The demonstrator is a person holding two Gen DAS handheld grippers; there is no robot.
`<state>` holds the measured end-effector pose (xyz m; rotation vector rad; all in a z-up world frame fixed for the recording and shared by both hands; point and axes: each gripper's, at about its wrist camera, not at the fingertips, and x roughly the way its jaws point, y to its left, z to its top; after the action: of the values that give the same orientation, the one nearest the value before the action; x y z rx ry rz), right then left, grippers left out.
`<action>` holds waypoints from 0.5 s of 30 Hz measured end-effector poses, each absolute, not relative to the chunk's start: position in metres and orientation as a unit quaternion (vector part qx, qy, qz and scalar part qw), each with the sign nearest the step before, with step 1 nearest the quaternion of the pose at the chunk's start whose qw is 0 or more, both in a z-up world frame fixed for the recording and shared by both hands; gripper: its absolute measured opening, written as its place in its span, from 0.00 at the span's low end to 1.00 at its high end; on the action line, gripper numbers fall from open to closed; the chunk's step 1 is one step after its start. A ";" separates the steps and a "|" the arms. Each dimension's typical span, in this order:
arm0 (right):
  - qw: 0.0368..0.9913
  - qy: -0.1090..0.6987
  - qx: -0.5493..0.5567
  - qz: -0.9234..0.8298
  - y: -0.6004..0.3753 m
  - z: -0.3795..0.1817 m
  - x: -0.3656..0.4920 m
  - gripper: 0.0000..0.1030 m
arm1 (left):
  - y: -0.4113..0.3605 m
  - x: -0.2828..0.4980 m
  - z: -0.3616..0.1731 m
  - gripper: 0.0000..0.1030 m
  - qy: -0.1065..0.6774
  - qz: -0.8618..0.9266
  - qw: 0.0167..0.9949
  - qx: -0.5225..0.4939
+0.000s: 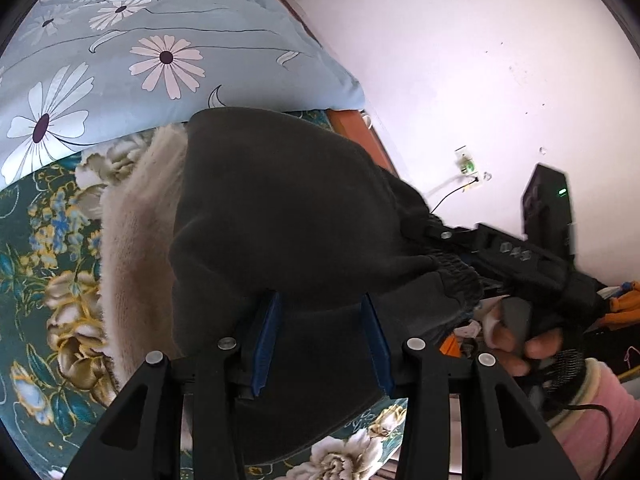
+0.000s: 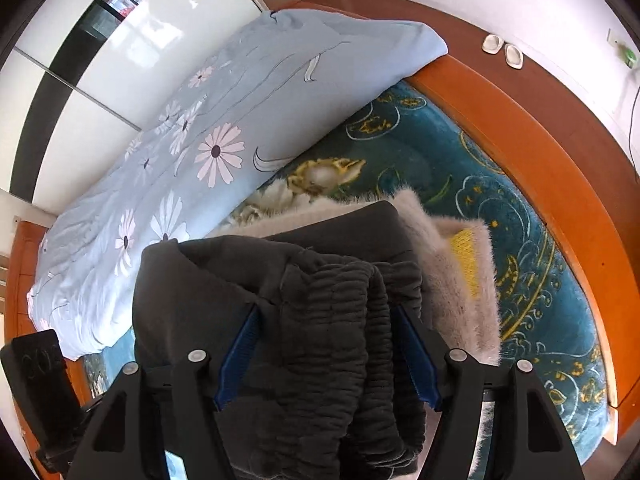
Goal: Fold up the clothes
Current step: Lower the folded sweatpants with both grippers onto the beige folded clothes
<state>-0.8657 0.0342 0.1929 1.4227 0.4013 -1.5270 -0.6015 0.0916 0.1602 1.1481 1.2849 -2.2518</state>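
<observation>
No readable writing. Your left gripper and right gripper stand spread around the dark pants; whether they grip is unclear; beige fuzzy garment beneath.

Bright, even daylight in both fisheye views. Strong glare on the glossy wardrobe doors and washed-out white wall. Dark trousers underexposed, folds barely readable. Heavy barrel distortion and black vignette at edges; slight motion blur on the right gripper.
</observation>
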 end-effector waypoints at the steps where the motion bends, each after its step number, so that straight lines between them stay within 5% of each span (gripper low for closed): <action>1: 0.488 0.166 0.582 -0.629 0.034 0.199 -0.866 0.69 | 0.093 -0.601 0.160 0.43 0.445 -0.786 0.154 0.401; 9: 0.563 0.167 0.502 -0.634 0.059 0.270 -0.825 0.69 | 0.093 -0.594 0.159 0.43 0.449 -0.781 0.159 0.404; 15: 0.524 0.166 0.551 -0.628 0.062 0.225 -0.827 0.70 | 0.093 -0.596 0.155 0.44 0.454 -0.778 0.149 0.408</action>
<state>-0.8273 0.0618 0.2247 1.3194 0.3974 -1.5027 -0.5959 0.0928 0.1545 1.1733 1.3053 -2.2363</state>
